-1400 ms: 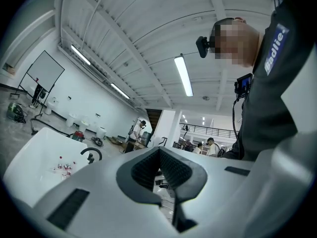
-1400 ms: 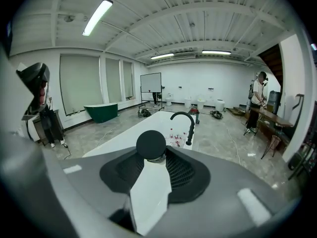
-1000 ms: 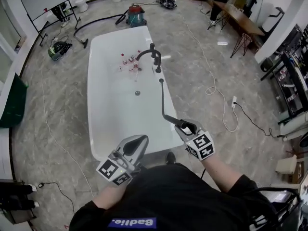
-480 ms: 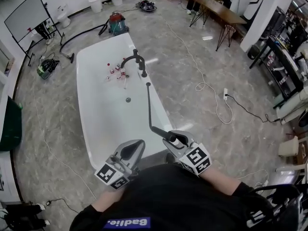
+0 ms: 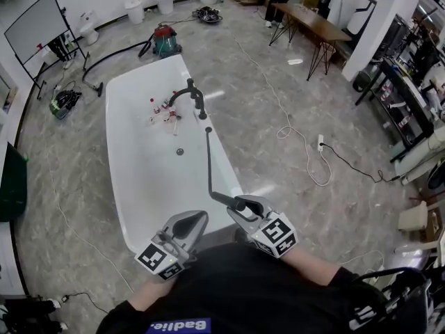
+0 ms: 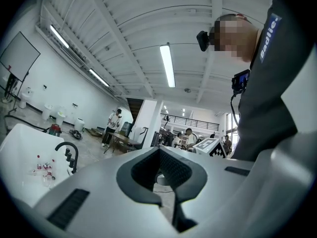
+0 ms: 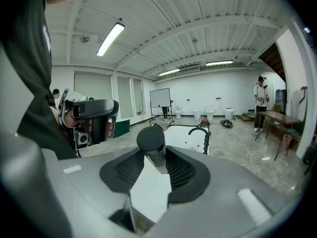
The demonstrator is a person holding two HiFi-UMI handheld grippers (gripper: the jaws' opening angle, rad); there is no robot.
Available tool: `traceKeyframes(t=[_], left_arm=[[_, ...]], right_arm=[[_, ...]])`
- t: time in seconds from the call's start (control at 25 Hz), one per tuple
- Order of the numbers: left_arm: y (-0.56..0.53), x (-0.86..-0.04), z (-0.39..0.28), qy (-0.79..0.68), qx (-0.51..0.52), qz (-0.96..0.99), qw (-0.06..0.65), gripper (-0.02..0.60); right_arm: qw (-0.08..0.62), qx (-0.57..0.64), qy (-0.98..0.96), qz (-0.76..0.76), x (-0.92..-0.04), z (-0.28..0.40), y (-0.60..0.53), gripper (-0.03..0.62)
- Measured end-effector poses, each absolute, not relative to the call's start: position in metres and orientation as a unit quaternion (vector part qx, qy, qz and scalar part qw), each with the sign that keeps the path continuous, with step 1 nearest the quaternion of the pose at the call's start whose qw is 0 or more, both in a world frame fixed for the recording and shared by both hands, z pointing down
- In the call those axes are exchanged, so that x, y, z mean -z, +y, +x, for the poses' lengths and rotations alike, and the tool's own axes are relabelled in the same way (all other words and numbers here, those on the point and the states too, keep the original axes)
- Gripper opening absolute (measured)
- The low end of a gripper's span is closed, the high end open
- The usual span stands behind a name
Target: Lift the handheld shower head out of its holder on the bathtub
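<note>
On grey marbled floor (image 5: 76, 138): white bathtub (image 5: 149, 186); red vacuum (image 5: 165, 42) at 12 o'clock, white cable (image 5: 287, 131) at 3 o'clock.

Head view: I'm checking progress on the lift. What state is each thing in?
Shower head: out of its holder, clamped in the right gripper.
Hose: stretched to the right gripper.
Left gripper: shut, empty.
Bathtub: small bottles lie by its faucet.

Workshop hall — bathtub (image 5: 149, 186) among whiteboard (image 5: 38, 21), vacuum cleaner (image 5: 165, 39), desk (image 5: 311, 18).
</note>
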State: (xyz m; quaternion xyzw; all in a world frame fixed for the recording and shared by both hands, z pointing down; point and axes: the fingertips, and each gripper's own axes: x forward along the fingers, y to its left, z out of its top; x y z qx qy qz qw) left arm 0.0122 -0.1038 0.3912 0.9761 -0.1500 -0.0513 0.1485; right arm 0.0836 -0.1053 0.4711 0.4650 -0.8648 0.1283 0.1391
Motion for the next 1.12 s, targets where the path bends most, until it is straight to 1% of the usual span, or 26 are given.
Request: traceKeyframes(t=[1.12], left_arm=[[-0.1007,-0.3902,0.0117,-0.154,0.042,0.977,0.143,-0.006]], right_arm=[[0.133,-0.138,-0.869,0.456,-0.4729,0.0823,-0.1061,0.133]])
